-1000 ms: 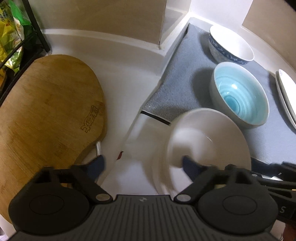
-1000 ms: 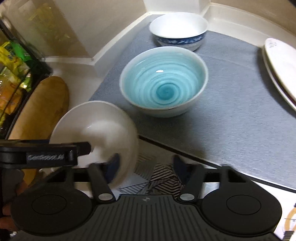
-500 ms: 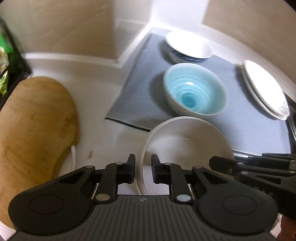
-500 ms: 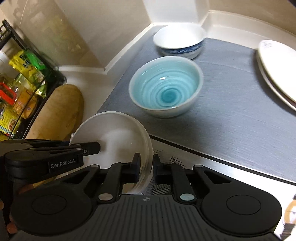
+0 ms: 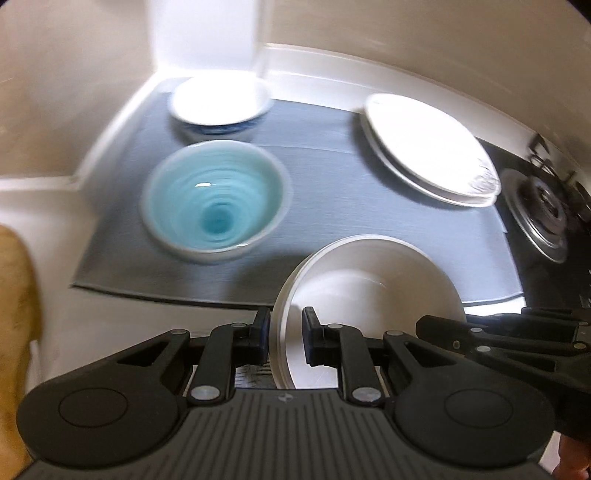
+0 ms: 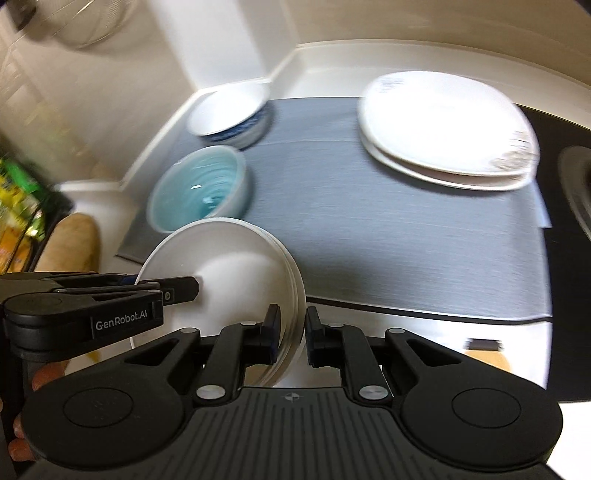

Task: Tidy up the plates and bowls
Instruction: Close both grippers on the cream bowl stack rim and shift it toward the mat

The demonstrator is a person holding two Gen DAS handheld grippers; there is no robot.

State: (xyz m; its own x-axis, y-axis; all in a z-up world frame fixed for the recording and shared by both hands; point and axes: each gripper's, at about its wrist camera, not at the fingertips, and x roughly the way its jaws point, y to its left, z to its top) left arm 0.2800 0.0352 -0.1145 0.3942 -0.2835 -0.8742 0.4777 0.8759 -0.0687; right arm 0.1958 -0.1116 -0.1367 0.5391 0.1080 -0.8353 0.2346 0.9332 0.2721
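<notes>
Both grippers hold a stack of white plates off the counter, over the near edge of the grey mat. My left gripper is shut on the stack's left rim. My right gripper is shut on its right rim. A light blue bowl sits on the mat at left, with a white bowl with blue outside behind it. Two stacked large white plates lie at the mat's back right. The same bowls and large plates show in the right wrist view.
A wooden cutting board lies at far left. A stove burner is to the right of the mat. A rack with snack packets stands at left. White walls enclose the back.
Both grippers closed on the stack's opposite rims, lifted it and carried it rightward over the mat's near edge. The views swung right, so the large plates and burner now show.
</notes>
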